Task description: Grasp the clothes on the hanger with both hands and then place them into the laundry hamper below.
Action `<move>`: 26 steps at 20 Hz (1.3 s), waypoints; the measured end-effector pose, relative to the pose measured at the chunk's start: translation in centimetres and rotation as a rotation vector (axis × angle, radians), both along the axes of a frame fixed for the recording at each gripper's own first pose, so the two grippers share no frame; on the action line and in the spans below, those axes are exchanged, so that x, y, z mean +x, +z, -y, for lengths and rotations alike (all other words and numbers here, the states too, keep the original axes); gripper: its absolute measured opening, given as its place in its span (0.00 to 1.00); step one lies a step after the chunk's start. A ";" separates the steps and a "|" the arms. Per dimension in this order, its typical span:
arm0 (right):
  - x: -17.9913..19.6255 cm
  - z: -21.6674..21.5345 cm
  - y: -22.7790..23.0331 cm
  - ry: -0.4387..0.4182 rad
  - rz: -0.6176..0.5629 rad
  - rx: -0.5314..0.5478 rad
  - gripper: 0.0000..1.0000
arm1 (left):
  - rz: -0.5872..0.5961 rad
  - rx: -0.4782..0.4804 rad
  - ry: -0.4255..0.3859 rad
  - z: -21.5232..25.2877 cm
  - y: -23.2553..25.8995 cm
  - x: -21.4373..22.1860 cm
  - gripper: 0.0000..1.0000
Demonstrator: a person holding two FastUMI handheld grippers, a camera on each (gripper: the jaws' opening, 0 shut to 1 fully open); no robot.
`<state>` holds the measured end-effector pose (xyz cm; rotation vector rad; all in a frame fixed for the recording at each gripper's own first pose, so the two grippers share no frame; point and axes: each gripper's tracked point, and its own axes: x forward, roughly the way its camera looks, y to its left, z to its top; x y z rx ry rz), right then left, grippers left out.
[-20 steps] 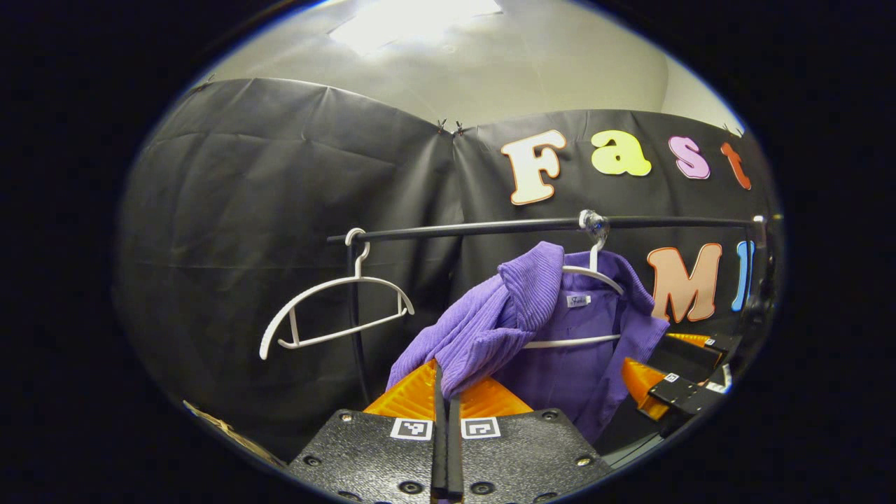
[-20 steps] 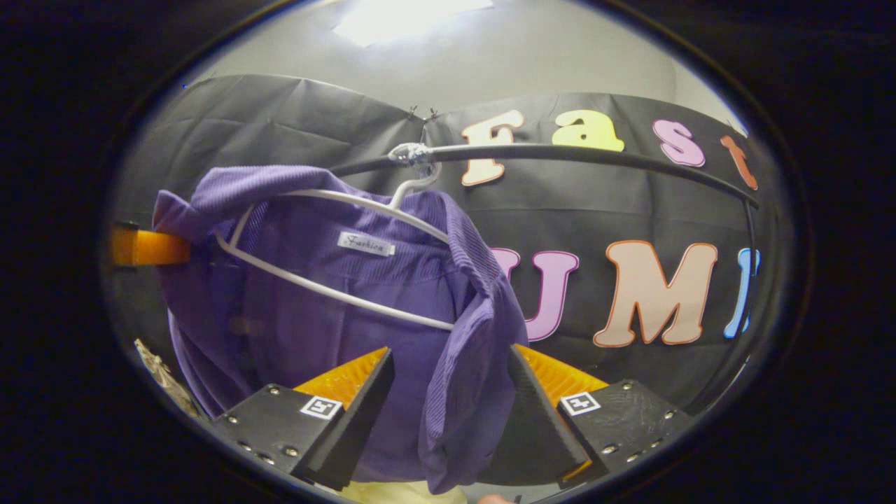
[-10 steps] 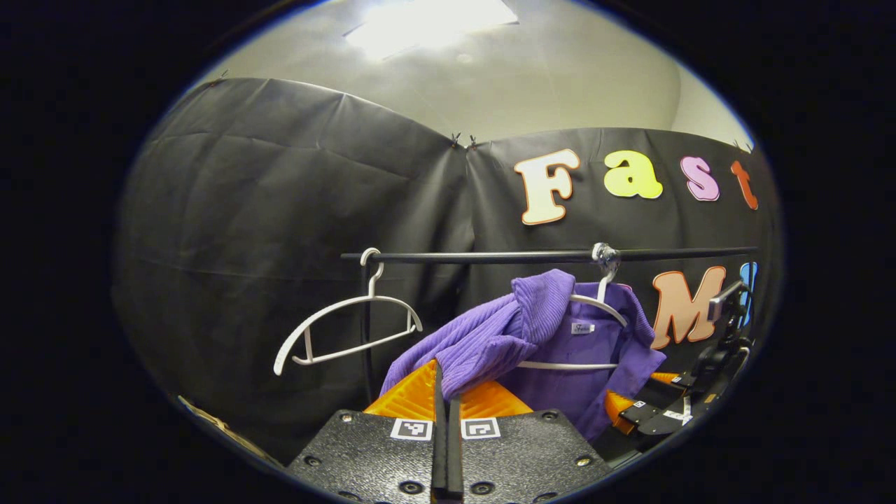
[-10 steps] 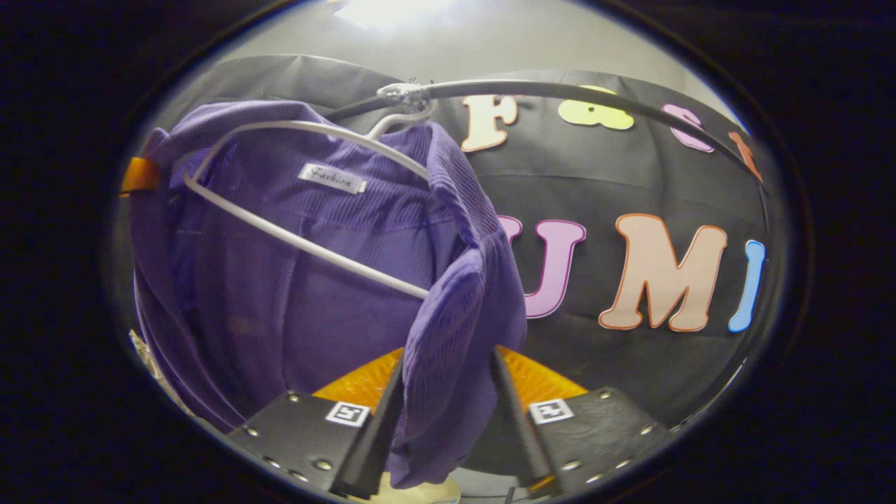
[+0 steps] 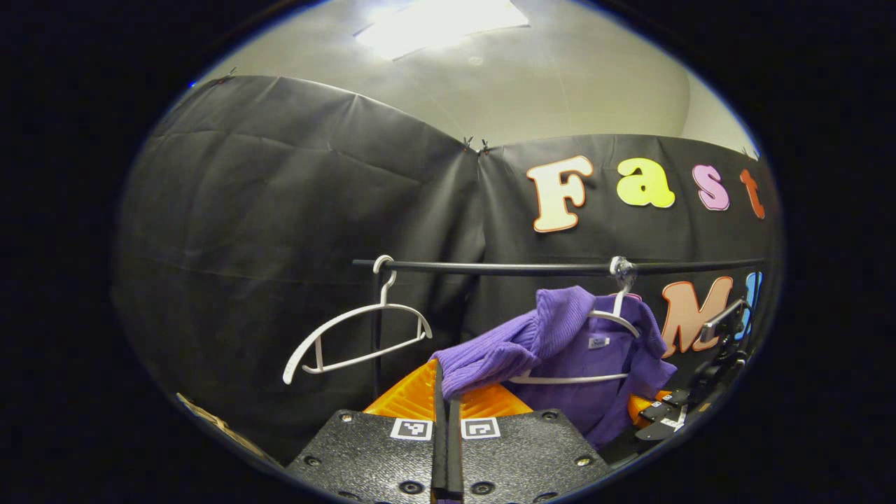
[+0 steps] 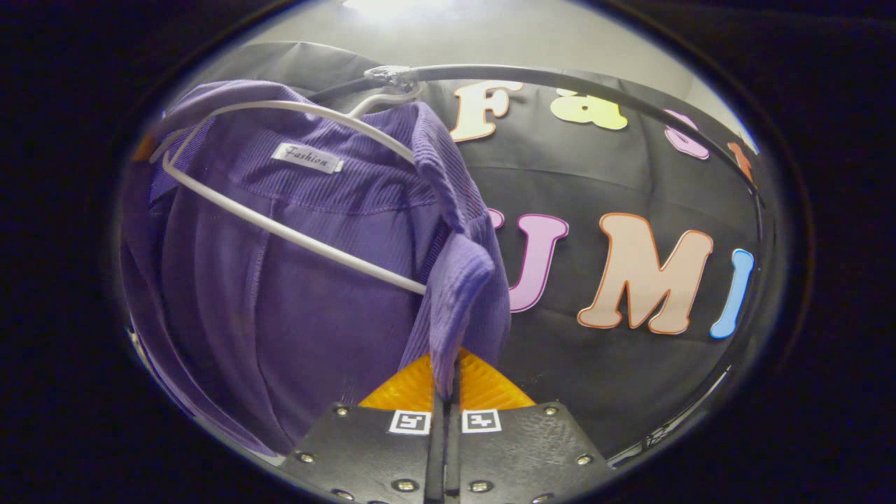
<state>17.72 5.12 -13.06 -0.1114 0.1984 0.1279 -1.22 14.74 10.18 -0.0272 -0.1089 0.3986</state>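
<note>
Left gripper view: the left tongs [image 5: 446, 392] are pinched tight on the near shoulder of the purple shirt [image 5: 588, 364], drawing it off one arm of its white hanger [image 5: 616, 318] — likely so that side slips free. In the right gripper view the right tongs [image 6: 445, 388] are clamped on the far shoulder fold, where the cloth bunches. The shirt hangs from the black rail [image 5: 504, 267]; beside it, an empty hanger [image 5: 357, 336].
</note>
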 end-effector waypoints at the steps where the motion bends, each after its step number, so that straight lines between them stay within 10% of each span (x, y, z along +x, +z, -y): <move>1: 0.1 0.4 0.2 -0.013 0.006 -0.011 0.02 | 0.002 -0.007 0.003 -0.2 0.0 0.1 0.01; 26: 8.2 10.8 3.1 -0.243 0.087 -0.011 0.05 | -0.050 -0.026 0.096 -7.6 -4.0 5.1 0.01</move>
